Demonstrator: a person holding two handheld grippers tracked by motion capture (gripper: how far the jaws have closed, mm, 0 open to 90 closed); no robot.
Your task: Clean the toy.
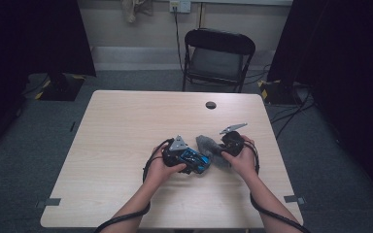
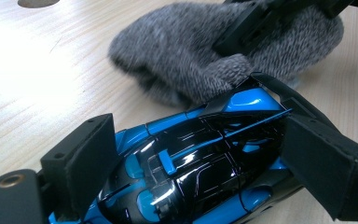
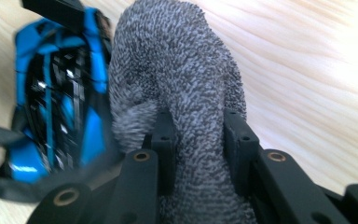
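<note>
Left gripper (image 1: 190, 162): jaws set wide, one pad on each flank of a blue and black toy car (image 2: 191, 172). The pads press on the car's sides in the left gripper view; car held. The car lies low over the table (image 1: 126, 131), its tail toward the grey cloth.

Right gripper (image 1: 223, 148): jaws drawn narrow, pinching a fold of the grey knitted cloth (image 3: 177, 79). In the right gripper view the cloth bulges out between and beyond the two pads (image 3: 165, 135), its free end running away from the gripper.

Toy car: near the middle of the table, slightly right, just left of the cloth and touching it at one end.

Grey cloth: bunched, on the table between the two grippers, its near edge against the car.

Hands: left hand (image 1: 162, 167) and right hand (image 1: 245, 160) grip the tools close together, forearms entering from the near edge.

Table: pale wood grain, round cable hole (image 1: 211, 105) toward the far side.

Beyond the table: a black folding chair (image 1: 217, 58) on grey carpet, against the far wall.
</note>
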